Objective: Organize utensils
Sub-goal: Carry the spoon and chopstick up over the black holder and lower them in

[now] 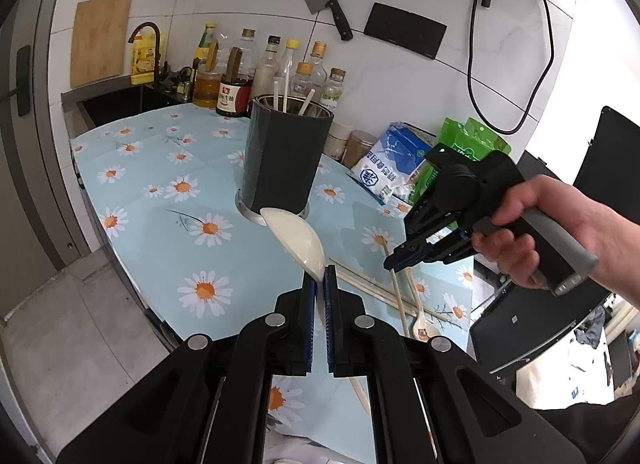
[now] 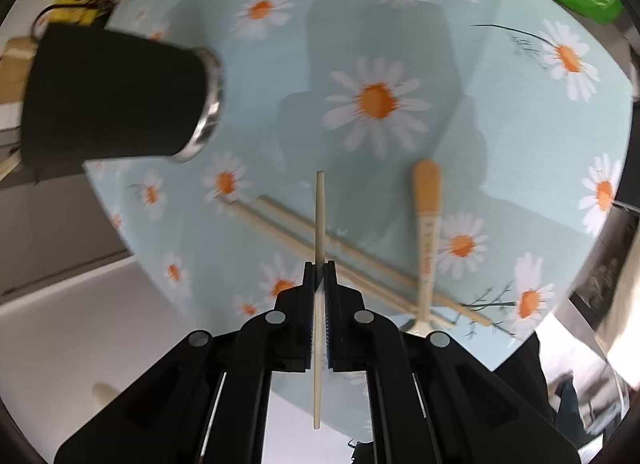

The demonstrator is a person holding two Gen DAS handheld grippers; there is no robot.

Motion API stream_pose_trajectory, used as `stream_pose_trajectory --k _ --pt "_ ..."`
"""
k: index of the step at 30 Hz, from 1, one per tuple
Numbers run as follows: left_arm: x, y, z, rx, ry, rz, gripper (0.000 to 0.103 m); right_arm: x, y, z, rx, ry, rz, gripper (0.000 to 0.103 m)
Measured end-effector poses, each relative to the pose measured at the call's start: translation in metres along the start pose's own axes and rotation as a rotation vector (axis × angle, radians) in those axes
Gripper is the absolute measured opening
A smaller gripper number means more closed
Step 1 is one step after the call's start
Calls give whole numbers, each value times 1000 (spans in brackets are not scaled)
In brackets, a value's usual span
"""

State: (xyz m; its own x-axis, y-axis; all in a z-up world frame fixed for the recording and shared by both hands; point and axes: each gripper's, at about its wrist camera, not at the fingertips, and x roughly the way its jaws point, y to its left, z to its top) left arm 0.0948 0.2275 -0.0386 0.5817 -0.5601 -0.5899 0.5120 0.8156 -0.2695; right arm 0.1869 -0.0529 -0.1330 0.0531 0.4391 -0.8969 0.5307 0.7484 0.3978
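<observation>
Daisy-print table (image 1: 160, 192): black holder (image 1: 280, 160), chopsticks (image 2: 288, 220), spoon (image 2: 426, 240).

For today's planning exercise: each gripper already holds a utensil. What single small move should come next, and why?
Probably carry the left gripper, shut on the white ladle, up over the dark utensil holder just ahead. The holder's open top already holds utensils. The right gripper is shut on a chopstick and can follow.

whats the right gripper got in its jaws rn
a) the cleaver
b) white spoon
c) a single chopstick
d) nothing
c: the right gripper has its jaws shut on a single chopstick that sticks out ahead of them, while the white spoon sits in the left gripper.
</observation>
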Motion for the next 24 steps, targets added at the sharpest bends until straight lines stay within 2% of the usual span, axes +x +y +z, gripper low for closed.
stream_pose_trajectory --k 5,6,10,16,19,24 --pt "-2 -1 3 -14 -21 22 3 -16 11 -13 -92 -36 97 5" --pt "-2 -1 4 -17 -26 30 3 -23 10 -3 -107 -42 111 5" --pt "0 -3 11 -14 -33 55 3 -41 20 2 -195 -76 192 5" --pt "7 -15 27 1 -52 128 3 -54 39 9 -334 -113 312 5" --pt "11 -25 38 3 -61 172 3 -72 41 10 -430 -150 353 5" --pt "19 -45 54 -17 -94 252 3 -88 39 21 -567 -163 433 6"
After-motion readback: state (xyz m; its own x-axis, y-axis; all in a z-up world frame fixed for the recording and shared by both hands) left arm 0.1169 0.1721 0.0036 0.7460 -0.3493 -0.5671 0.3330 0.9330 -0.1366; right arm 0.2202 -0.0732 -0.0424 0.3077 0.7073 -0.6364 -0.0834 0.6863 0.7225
